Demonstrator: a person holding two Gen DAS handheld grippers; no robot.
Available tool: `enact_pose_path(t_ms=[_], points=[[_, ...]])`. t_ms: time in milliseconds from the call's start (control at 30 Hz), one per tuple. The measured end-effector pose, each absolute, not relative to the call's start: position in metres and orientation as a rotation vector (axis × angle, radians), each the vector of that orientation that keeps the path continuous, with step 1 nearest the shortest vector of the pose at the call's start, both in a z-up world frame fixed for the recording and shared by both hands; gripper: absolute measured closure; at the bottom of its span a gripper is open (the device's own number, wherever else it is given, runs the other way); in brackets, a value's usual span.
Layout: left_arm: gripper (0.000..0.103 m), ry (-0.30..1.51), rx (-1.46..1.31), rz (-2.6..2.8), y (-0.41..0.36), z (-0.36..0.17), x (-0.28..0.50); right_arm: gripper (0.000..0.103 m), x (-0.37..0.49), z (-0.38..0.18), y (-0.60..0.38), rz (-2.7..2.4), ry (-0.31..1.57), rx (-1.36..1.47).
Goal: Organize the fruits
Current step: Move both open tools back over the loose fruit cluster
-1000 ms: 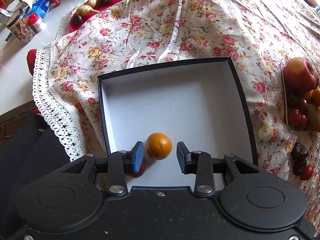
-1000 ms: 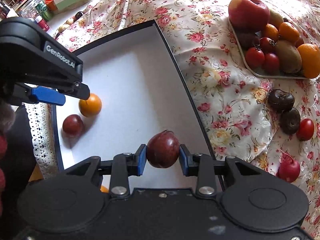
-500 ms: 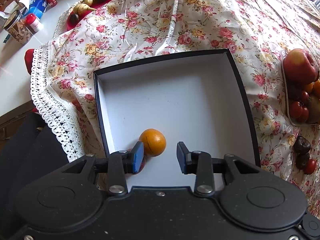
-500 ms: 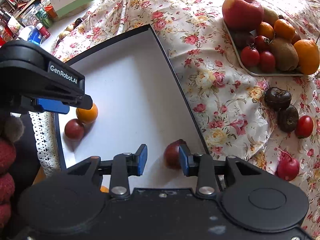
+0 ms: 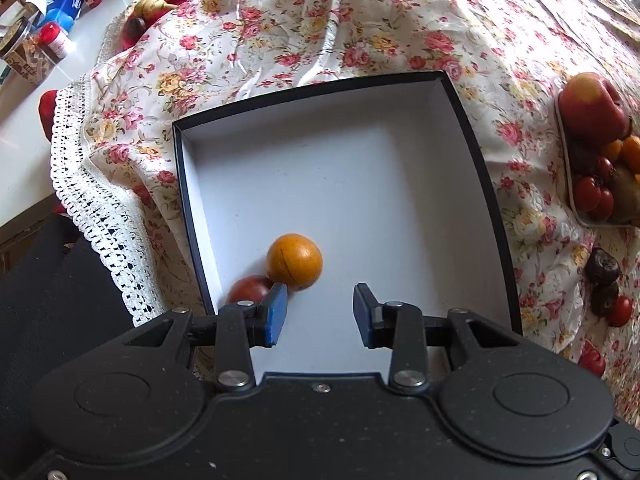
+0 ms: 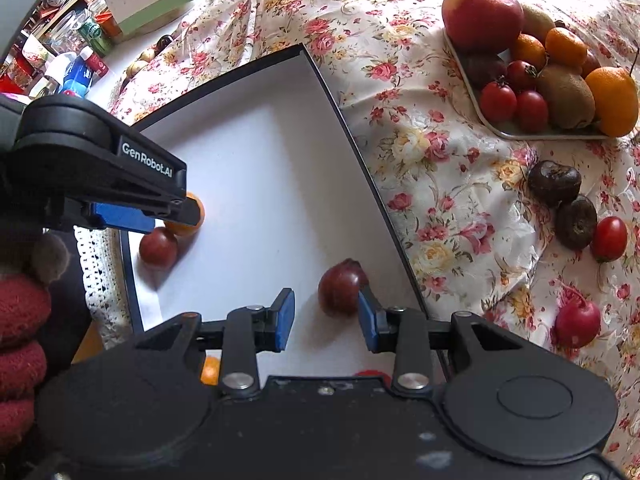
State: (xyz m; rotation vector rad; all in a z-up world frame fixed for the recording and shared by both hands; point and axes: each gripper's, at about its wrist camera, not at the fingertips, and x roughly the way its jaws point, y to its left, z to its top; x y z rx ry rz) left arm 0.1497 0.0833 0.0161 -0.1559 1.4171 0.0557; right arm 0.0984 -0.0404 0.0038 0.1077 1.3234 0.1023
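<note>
A black box with a white floor [image 5: 320,184] sits on the flowered cloth; it also shows in the right wrist view [image 6: 260,168]. An orange [image 5: 294,262] and a dark red plum [image 5: 248,289] lie together in its near left corner. My left gripper [image 5: 320,316] is open and empty just above them. My right gripper [image 6: 326,318] is open, with a second dark red plum [image 6: 341,287] lying on the box floor by its right finger. The left gripper [image 6: 132,200] shows over the orange [image 6: 188,220] and plum [image 6: 158,247].
A tray [image 6: 476,108] at the right holds an apple [image 6: 482,16], tomatoes, oranges and kiwis. Two dark fruits [image 6: 554,182], a cherry tomato [image 6: 608,238] and a red radish [image 6: 578,320] lie loose on the cloth. Bottles and jars [image 5: 60,32] stand at the far left.
My right gripper has opened and released the dark red plum onto the box floor. My left gripper has drawn back a little from the orange, still open.
</note>
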Motion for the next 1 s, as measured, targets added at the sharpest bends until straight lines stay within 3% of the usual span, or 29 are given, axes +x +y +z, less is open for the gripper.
enact_pose_path(t_ms=[100, 233, 300, 500, 833, 933, 1000], points=[[0.058, 1.399, -0.126, 0.028, 0.076, 0.020, 0.143, 0.056, 0.090, 0.008, -0.044, 0.114, 1.322, 0.099], [0.058, 1.380, -0.085, 0.002, 0.066, 0.021, 0.133, 0.054, 0.075, 0.017, -0.056, 0.103, 1.286, 0.077], [0.058, 1.370, -0.060, -0.005, 0.061, 0.021, 0.128, 0.045, 0.068, 0.022, -0.065, 0.087, 1.260, 0.062], [0.058, 1.349, -0.029, -0.053, 0.044, 0.018, 0.110, 0.035, 0.044, 0.038, -0.105, -0.022, 1.154, 0.022], [0.058, 1.300, 0.079, -0.105, 0.015, 0.014, 0.086, 0.035, 0.024, 0.041, -0.189, -0.245, 1.114, 0.061], [0.058, 1.296, 0.095, -0.113, 0.011, 0.012, 0.084, 0.037, 0.022, 0.037, -0.217, -0.312, 1.103, 0.156], [0.058, 1.298, 0.099, -0.114, 0.009, 0.012, 0.084, 0.046, 0.022, 0.032, -0.230, -0.331, 1.107, 0.217]])
